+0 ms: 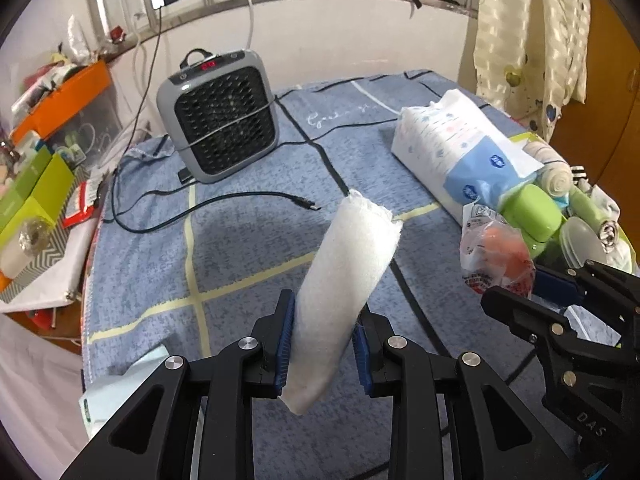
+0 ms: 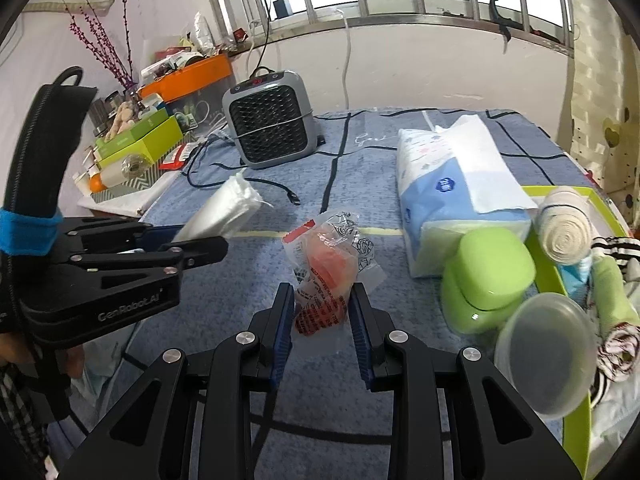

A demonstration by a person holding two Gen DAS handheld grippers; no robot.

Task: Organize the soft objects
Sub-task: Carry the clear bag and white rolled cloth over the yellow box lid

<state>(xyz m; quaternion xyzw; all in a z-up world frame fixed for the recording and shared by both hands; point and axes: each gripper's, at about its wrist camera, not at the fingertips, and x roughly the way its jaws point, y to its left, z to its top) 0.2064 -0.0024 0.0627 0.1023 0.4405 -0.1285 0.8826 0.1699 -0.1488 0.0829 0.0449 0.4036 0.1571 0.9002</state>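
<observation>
Left tongs [image 1: 324,344] clamped on a white rolled cloth [image 1: 344,280], lifted clear of the blue checked surface [image 1: 240,248]. Right tongs [image 2: 322,330] pinching a clear packet with an orange item [image 2: 328,272]. Ahead of both, a grey heater [image 1: 218,116]; right of the right tongs, a tissue pack [image 2: 452,184] and green tray [image 2: 576,432] of rolled cloths.

On my bed cover [image 2: 360,184] the heater [image 2: 272,118] stands at the back, its loose cable end [image 2: 294,199] lying just in front. Right of that sits the tissue pack [image 2: 460,184] — the tray [image 2: 576,420] beside it holds rolled cloths [image 2: 564,224]. A cluttered side table [image 2: 120,200] stands off the left edge.
</observation>
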